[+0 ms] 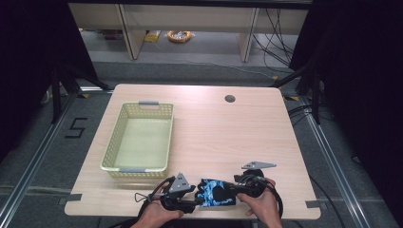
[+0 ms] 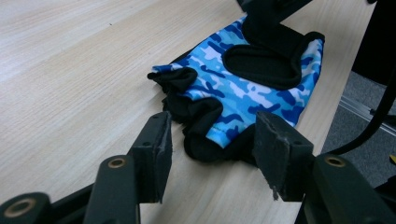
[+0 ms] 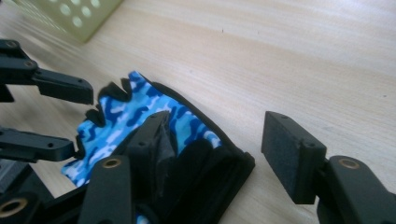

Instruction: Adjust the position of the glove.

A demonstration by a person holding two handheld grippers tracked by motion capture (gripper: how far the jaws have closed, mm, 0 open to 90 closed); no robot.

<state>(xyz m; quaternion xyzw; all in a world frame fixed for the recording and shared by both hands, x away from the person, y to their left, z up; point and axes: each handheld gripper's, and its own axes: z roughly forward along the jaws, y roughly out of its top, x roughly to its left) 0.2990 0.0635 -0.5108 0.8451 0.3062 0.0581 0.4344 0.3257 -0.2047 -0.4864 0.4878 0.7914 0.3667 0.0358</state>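
glove (image 1: pixel 217 192): flat at desk's (image 1: pixel 223 133) near edge, between both grippers
left gripper (image 1: pixel 194 195): jaws apart, glove's finger end just ahead
right gripper (image 1: pixel 236 189): jaws apart at cuff end

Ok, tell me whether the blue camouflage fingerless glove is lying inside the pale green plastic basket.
No, the glove lies on the wooden table, outside the basket.

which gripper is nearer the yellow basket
Left. The left hand-held gripper sits just below the basket's near right corner; the right hand-held gripper lies farther right, beyond the blue glove.
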